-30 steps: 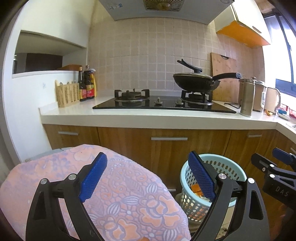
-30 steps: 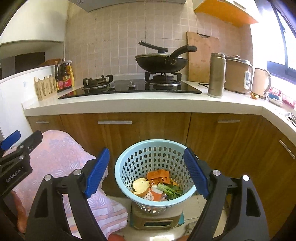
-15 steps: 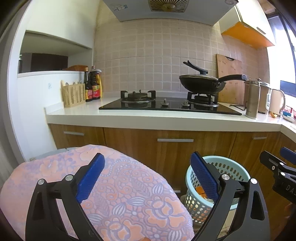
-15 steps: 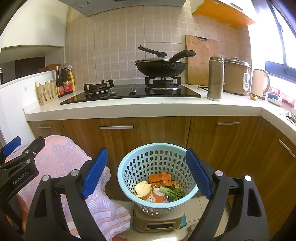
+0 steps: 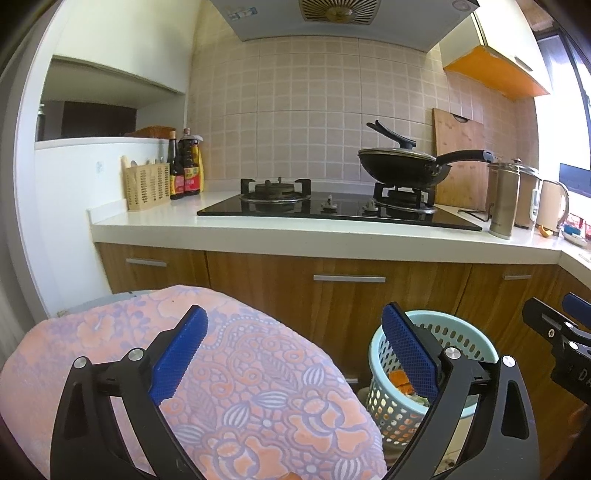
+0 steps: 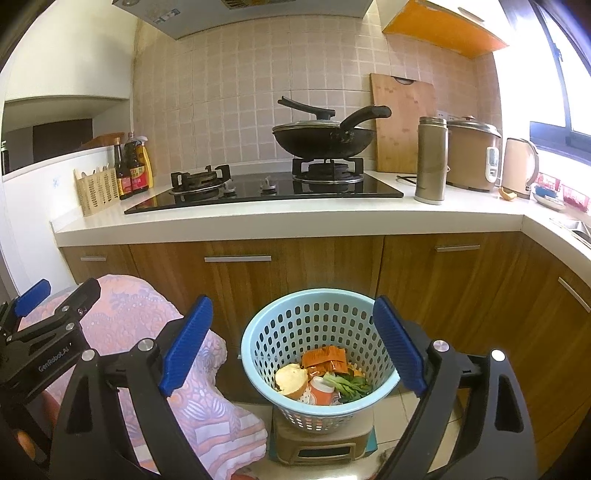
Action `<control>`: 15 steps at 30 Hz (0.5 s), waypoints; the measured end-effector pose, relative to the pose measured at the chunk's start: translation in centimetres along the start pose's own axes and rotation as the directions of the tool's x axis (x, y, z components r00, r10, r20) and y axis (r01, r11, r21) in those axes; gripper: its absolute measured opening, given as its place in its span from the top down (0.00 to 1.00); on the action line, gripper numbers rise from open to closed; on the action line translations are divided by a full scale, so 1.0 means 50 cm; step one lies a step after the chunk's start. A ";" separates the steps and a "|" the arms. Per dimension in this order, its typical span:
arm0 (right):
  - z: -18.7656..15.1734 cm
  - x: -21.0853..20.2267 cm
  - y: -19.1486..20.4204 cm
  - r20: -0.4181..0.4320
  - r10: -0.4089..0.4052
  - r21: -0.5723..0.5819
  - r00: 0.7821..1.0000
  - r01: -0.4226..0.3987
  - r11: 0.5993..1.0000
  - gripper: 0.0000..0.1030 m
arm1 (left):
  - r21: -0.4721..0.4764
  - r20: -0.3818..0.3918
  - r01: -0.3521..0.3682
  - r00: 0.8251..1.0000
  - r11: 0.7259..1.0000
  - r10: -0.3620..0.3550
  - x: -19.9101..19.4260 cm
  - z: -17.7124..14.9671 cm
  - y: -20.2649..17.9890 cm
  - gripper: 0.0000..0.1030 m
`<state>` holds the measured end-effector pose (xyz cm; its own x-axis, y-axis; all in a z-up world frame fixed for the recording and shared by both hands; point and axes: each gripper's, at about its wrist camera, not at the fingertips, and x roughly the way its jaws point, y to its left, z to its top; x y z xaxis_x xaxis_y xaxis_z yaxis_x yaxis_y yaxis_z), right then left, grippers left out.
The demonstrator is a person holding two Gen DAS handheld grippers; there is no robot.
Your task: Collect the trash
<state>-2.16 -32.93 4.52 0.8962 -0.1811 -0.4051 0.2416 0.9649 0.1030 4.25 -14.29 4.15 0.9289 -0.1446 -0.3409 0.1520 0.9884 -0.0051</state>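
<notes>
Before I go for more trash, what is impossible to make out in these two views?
- Left wrist view: most of the basket contents, hidden by the left gripper finger.
- Right wrist view: the box under the basket, only partly seen.
- Both views: whatever the floral blanket covers.
- Small items by the kettle, too tiny.

Place: home kitchen
Evidence: gas hob (image 6: 264,186), wok (image 6: 321,138), range hood (image 5: 332,18), rice cooker (image 6: 472,155), kettle (image 6: 521,168), tiled wall (image 5: 306,110)
</notes>
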 end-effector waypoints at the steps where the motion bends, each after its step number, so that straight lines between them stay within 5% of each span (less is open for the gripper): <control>1: 0.000 0.000 0.000 0.001 -0.004 0.002 1.000 0.004 1.000 0.18 | 0.001 0.000 0.000 1.000 1.000 0.000 0.000 0.000 0.000 0.10; 15: 0.001 -0.002 -0.004 0.001 -0.003 0.018 1.000 0.003 1.000 0.18 | 0.011 0.000 0.006 1.000 1.000 -0.006 -0.001 -0.002 -0.004 0.10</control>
<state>-2.28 -33.11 4.58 0.8957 -0.1842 -0.4047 0.2510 0.9607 0.1183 4.11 -14.48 4.09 0.9281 -0.1506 -0.3405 0.1614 0.9869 0.0036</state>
